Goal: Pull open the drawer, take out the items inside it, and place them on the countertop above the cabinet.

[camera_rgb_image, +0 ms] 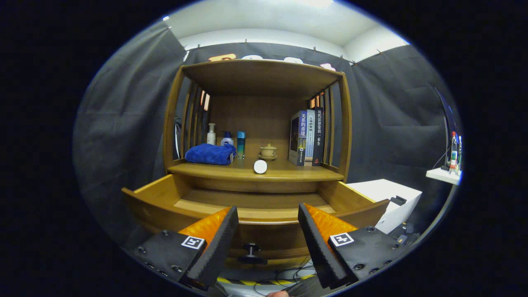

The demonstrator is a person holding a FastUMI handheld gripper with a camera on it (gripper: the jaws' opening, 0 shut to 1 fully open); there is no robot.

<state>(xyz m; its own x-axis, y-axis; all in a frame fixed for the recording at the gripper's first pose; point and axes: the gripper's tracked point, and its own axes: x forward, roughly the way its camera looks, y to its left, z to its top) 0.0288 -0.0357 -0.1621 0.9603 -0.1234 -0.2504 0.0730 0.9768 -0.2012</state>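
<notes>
- Gripper point(268, 214): fingers spread wide, holding nothing, poised above the front panel of the drawer.
- Knob point(251, 253): dark, on the front panel, below and between the fingers.
- Drawer point(255, 206): pulled open beneath the countertop; visible interior bare wood.
- Countertop point(288, 170): carries a white round item point(260, 166) at its front edge, a folded blue cloth point(210, 154), three bottles point(226, 139), a small lidded pot point(268, 151) and upright books point(307, 138).

Three books point(307, 138) stand right of the teapot point(268, 151) on the bench point(288, 171); their spines carry Chinese titles: 关系的重建; 现代法律常识一本全; the middle one illegible.
</notes>
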